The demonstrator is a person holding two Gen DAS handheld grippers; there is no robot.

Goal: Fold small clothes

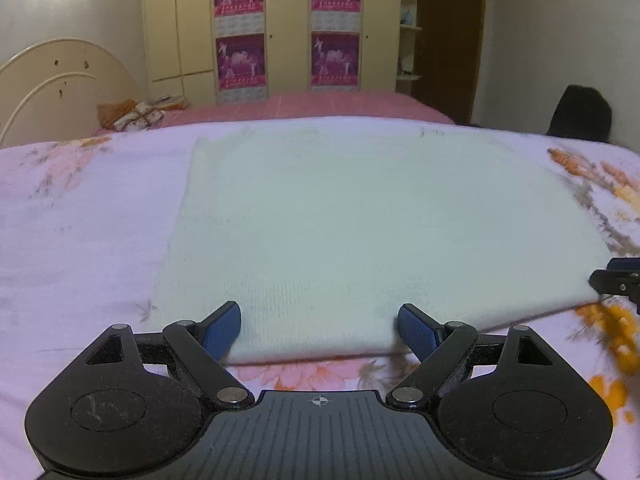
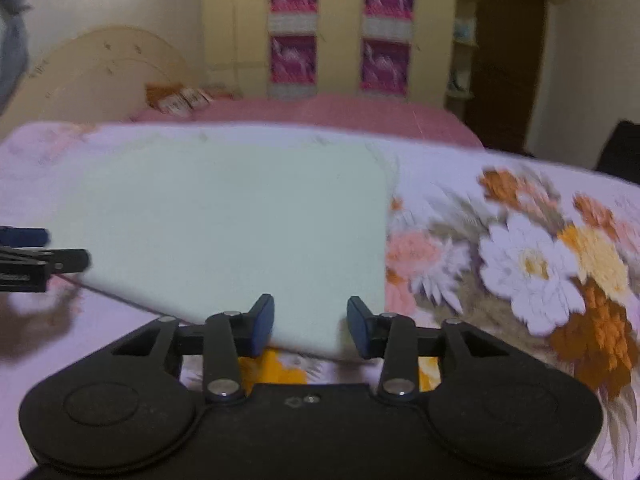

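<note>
Lilac cotton, printed with orange and white flowers: the bedspread [image 1: 80, 220] is your work surface, with a second bed in a pink cover [image 1: 320, 104] and a cream wardrobe [image 1: 280, 28] beyond it. On the spread lies the pale mint knit garment [image 1: 340, 220], flat and already squared into a rectangle, its near edge running just ahead of both tools. Your left gripper [image 1: 319, 330] stands wide, blue pads either side of the near-left stretch of that hem, neither pad pressing on cloth. Your right gripper [image 2: 310, 326] sits at the near-right corner, jaws narrower; the corner lies between the pads, but blur makes it unclear whether they pinch it, and I read them as not yet gripping. Each tool shows at the edge of the other's view, so they are spaced along the same hem. Judgement: you are at the grasp stage of a fold, near edge to be carried over to the far edge. Next move calls for both jaws to close on the hem, lifting together and level so the knit does not skew. The soft knit may sag between the grips.
</note>
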